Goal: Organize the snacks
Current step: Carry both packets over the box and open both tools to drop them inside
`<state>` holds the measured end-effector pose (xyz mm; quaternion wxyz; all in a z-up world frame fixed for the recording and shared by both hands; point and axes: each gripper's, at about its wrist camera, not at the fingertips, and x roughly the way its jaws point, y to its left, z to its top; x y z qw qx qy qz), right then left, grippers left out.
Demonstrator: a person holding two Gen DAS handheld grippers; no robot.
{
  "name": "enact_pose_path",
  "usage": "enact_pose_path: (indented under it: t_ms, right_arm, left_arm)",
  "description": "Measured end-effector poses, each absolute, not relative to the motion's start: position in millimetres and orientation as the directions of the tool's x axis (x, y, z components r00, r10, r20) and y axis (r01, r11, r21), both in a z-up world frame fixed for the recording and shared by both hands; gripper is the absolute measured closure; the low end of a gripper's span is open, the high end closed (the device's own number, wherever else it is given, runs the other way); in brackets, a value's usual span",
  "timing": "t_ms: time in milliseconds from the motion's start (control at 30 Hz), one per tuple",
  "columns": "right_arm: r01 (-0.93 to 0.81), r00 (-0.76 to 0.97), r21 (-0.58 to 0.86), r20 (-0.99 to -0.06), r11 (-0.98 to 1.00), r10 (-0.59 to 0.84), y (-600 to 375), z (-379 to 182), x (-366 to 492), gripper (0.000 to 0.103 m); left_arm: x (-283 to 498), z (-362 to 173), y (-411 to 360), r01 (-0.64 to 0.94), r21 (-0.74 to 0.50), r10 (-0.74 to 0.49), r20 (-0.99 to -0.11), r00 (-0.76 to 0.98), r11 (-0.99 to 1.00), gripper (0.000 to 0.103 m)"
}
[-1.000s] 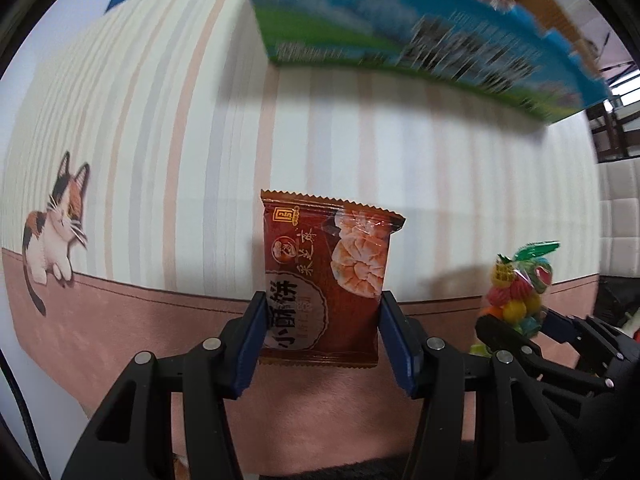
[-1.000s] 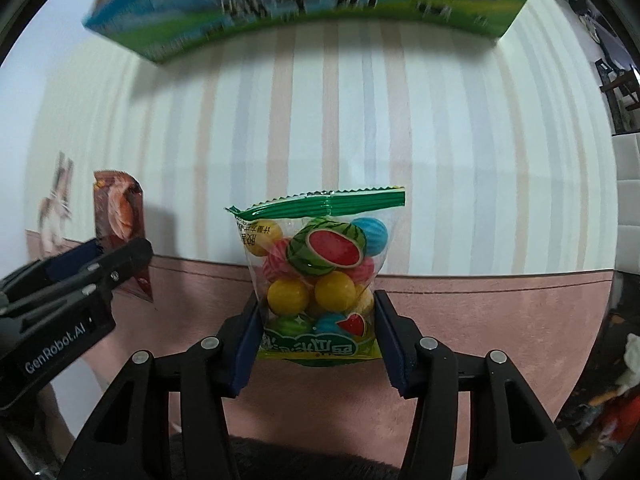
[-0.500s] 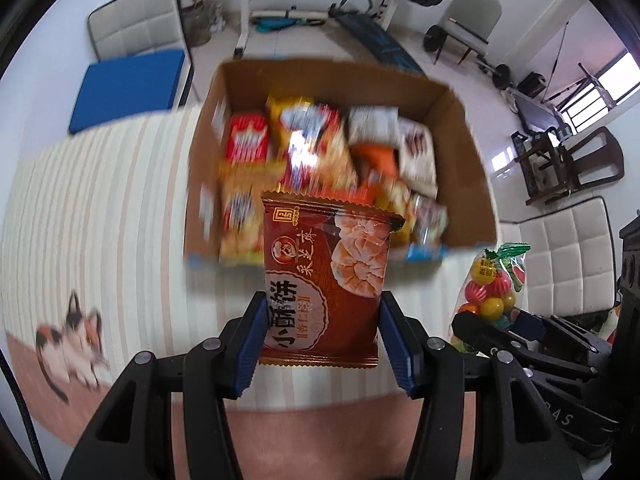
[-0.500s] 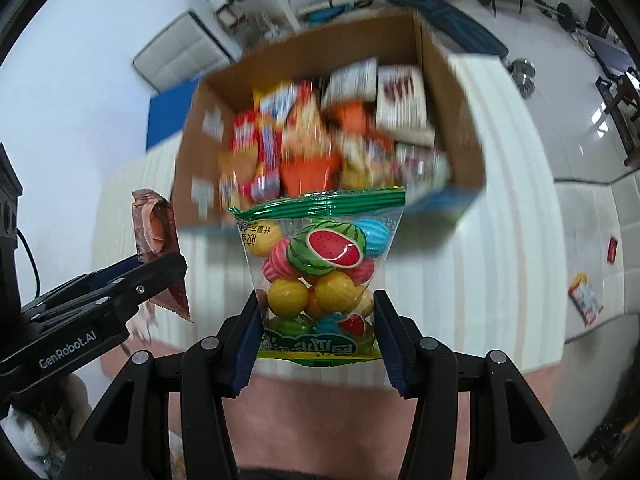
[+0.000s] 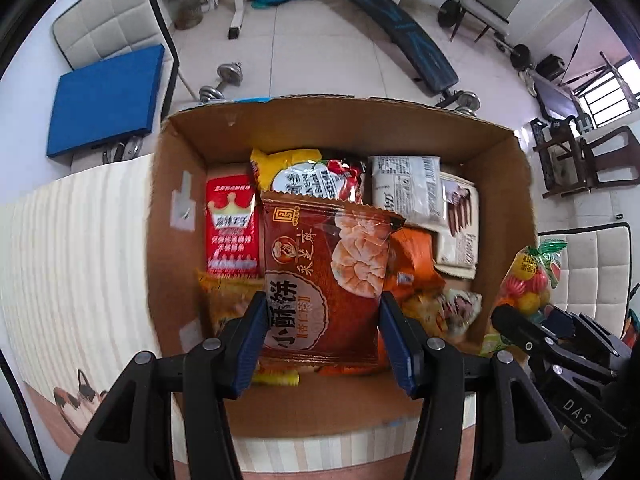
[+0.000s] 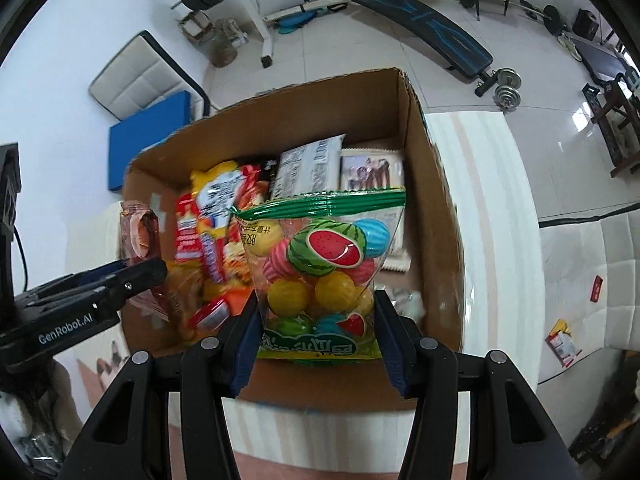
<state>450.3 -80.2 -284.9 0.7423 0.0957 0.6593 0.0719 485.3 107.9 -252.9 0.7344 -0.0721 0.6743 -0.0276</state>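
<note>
Poised above the cardboard box (image 5: 516, 216) on the desk, the left claw (image 5: 322, 334) pinches a light, crinkly biscuit packet (image 5: 324, 280) by its lower edges, while at 3 o'clock the right claw (image 6: 316, 332) clamps a soft candy bag (image 6: 320, 276) likewise

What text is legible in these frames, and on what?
"GenRobot.AI": side of the left hand-held gripper.
"DAS": body of the right hand-held gripper.
"小酥饼": red-brown cookie packet.
Print on the gummy candy bag and the snacks in the cardboard box: too blurred to read.
</note>
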Motion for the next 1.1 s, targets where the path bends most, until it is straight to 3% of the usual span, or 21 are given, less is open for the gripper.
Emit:
enact_pose_path:
  t_ms: [367, 533, 600, 667, 700, 733, 833, 900, 1100]
  right_arm:
    - [0.047, 0.054, 0.23, -0.972, 0.972, 0.227, -82.2, -325.8, 474.5, 0.044]
    - [0.05, 0.066, 0.229, -0.972, 0.972, 0.226, -81.9, -324.1, 475.4, 0.016]
    - [0.043, 0.073, 0.213, -0.975, 0.976, 0.209, -81.5, -320.4, 474.8, 0.016]
    - [0.031, 0.078, 0.195, -0.978, 0.98, 0.192, -79.9, -316.1, 473.0, 0.014]
    - [0.029, 0.08, 0.189, -0.979, 0.982, 0.186, -80.0, -314.3, 472.2, 0.013]
    - [0.022, 0.083, 0.177, -0.981, 0.984, 0.175, -78.7, -312.3, 470.5, 0.012]
    - [-0.004, 0.08, 0.142, -0.987, 0.99, 0.141, -75.9, -307.7, 464.2, 0.011]
    - [-0.021, 0.083, 0.111, -0.99, 0.994, 0.112, -73.0, -305.2, 457.9, 0.009]
    - [-0.017, 0.105, 0.1, -0.989, 0.995, 0.101, -75.0, -297.4, 438.0, 0.006]
  left_arm:
    - [514.6, -298.4, 100.7, -0.042, -0.139, -0.141, -0.989, -0.037, 0.989, 0.05]
    - [512.5, -302.8, 105.3, -0.063, -0.153, -0.156, -0.987, -0.043, 0.986, 0.046]
    - [510.7, -300.4, 109.1, -0.078, -0.171, -0.174, -0.984, -0.037, 0.982, 0.046]
    - [508.8, -296.5, 111.5, -0.083, -0.181, -0.184, -0.983, -0.028, 0.98, 0.038]
    - [507.2, -294.0, 112.5, -0.081, -0.182, -0.184, -0.983, -0.021, 0.98, 0.025]
    - [506.5, -291.7, 113.8, -0.079, -0.18, -0.181, -0.983, -0.016, 0.981, 0.019]
    - [500.1, -286.4, 116.4, -0.078, -0.168, -0.17, -0.985, -0.01, 0.983, 0.018]
    - [495.2, -283.4, 117.9, -0.079, -0.162, -0.163, -0.987, -0.006, 0.984, 0.011]
    - [472.8, -270.5, 123.8, -0.082, -0.168, -0.165, -0.986, 0.038, 0.982, 0.011]
